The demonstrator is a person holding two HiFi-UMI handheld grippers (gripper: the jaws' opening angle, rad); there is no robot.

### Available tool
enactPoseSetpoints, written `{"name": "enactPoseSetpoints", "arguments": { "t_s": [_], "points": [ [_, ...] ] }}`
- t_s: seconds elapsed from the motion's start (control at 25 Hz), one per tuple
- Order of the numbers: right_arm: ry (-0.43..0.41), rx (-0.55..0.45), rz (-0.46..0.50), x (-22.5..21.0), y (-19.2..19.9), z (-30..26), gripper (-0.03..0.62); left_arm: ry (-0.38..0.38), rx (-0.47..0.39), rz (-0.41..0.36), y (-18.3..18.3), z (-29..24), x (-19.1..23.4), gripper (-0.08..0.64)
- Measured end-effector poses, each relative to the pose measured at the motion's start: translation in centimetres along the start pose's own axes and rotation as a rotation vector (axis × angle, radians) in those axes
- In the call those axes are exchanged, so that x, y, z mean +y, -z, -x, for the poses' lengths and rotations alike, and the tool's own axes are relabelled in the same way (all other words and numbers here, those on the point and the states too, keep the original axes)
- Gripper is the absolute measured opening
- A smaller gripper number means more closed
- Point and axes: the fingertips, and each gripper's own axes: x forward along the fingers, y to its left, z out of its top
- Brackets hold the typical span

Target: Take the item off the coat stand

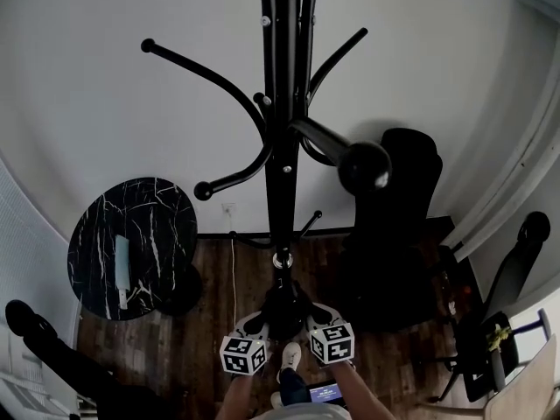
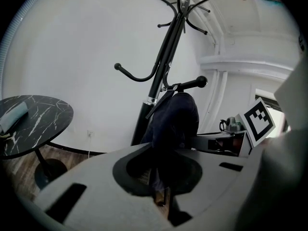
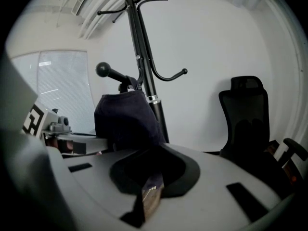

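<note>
A black coat stand (image 1: 284, 103) rises in front of me, with curved hooks branching off its pole. A dark blue cloth item (image 2: 174, 119) hangs by a strap from a knobbed hook (image 2: 192, 84); it shows in the right gripper view too, as the cloth item (image 3: 124, 117). My left gripper (image 2: 161, 192) is shut on the lower edge of the cloth. My right gripper (image 3: 150, 189) is shut on the same cloth from the other side. In the head view both grippers, left (image 1: 261, 320) and right (image 1: 313, 315), meet low at the dark item (image 1: 284, 309) by the pole's foot.
A round black marble table (image 1: 96, 234) stands at the left with a pale object (image 1: 122, 269) on it. A black office chair (image 1: 402, 208) is right of the stand, a second chair (image 1: 516, 269) further right. White wall behind, dark wood floor, my shoe (image 1: 290, 357) below.
</note>
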Motion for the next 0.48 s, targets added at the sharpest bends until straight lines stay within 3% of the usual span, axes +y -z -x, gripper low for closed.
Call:
{"name": "enactPoseSetpoints", "arguments": {
  "t_s": [0.2, 0.36, 0.48],
  "points": [
    [0.002, 0.01, 0.0, -0.3, -0.1, -1.1, 0.023, -0.011, 0.01, 0.001, -0.3, -0.8, 0.9, 0.026],
    [0.041, -0.004, 0.1, -0.7, -1.0, -1.7, 0.023, -0.031, -0.014, -0.041, -1.2, -1.3, 1.3, 0.026],
    [0.037, 0.0, 0.102, -0.8, -1.2, -2.2, 0.023, -0.032, -0.008, -0.043, -1.3, -1.6, 1.5, 0.026]
  ]
}}
